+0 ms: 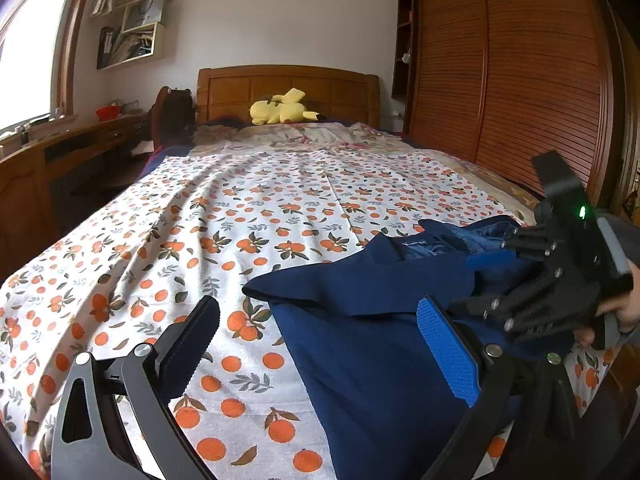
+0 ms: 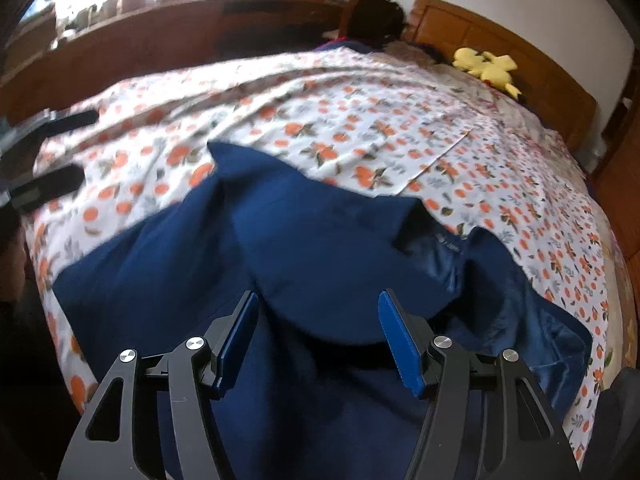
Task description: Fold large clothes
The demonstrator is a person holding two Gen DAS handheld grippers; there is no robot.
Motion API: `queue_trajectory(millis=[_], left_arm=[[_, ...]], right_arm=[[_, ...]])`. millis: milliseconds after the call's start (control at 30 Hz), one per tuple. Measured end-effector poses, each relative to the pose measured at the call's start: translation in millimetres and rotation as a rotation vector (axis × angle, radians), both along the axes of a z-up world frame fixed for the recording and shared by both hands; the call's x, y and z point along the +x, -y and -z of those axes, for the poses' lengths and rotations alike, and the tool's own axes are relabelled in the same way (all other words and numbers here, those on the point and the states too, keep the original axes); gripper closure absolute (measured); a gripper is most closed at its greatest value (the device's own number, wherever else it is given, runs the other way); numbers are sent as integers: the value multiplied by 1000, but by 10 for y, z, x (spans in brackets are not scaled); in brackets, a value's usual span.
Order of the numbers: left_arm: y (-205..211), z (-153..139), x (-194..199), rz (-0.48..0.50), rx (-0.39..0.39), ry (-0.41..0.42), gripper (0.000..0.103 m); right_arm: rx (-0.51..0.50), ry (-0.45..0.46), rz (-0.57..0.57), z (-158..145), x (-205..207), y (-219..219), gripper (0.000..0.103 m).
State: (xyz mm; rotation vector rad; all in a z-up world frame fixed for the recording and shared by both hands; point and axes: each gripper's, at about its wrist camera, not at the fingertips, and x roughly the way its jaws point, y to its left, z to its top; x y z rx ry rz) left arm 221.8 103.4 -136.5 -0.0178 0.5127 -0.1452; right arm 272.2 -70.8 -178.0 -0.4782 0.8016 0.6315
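While the orange-print bedsheet (image 1: 248, 216) is stretching away toward the wooden headboard (image 1: 288, 88) at twelve o'clock, you are holding your left gripper (image 1: 320, 344) low over the near end of the bed, its fingers standing wide apart with nothing between them. At three o'clock of that view, your right gripper (image 2: 318, 334) is hanging over the navy garment (image 2: 320, 248), with part of your hand (image 1: 620, 312) showing behind it. Its fingers are standing apart too, the blue pads (image 2: 396, 336) straddling a fold of cloth without pressing it. That garment is lying rumpled across the near right part of the sheet, collar at about two o'clock. A yellow plush toy (image 1: 280, 110) is resting against the headboard.
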Motion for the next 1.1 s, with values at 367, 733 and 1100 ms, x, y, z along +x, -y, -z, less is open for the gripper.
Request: queue_trajectory(millis=[367, 733, 1100], left_arm=[[-29, -4, -17, 2, -6, 5, 3], [-2, 19, 26, 6, -4, -5, 3], [25, 35, 72, 16, -5, -12, 3]], right_arm=[[-43, 75, 67, -136, 368, -6, 101], [-21, 169, 232, -457, 1277, -40, 99], [54, 93, 138, -347, 1042, -93, 64]])
